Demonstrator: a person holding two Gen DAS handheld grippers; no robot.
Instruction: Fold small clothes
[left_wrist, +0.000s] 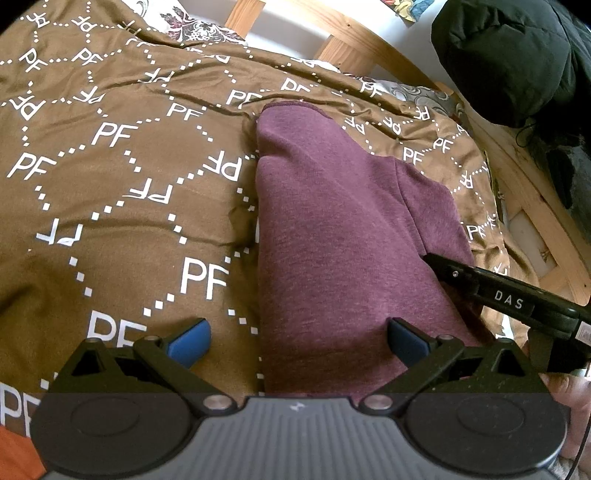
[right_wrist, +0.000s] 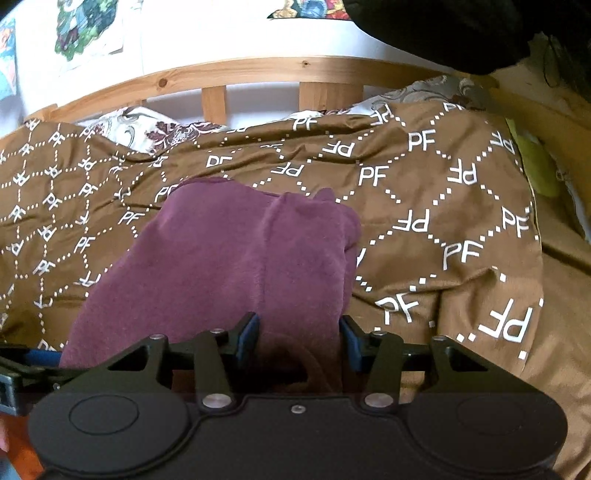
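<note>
A maroon garment (left_wrist: 332, 221) lies lengthwise on the brown bedspread (left_wrist: 110, 184), with one side folded over along its length. My left gripper (left_wrist: 299, 343) is open, hovering at the garment's near edge; one blue pad is over the bedspread, the other over the cloth. In the right wrist view the same garment (right_wrist: 229, 251) runs away from me. My right gripper (right_wrist: 299, 341) has a bunched fold of its near right edge squeezed between the blue pads. One of the right gripper's black fingers (left_wrist: 480, 284) shows at the cloth's right edge.
The brown bedspread (right_wrist: 443, 221) covers the bed. A wooden bed frame (right_wrist: 258, 74) runs along the far side and the right edge (left_wrist: 535, 192). A black padded jacket (left_wrist: 517, 55) hangs at upper right. Floral bedding (left_wrist: 199, 26) peeks out at the far edge.
</note>
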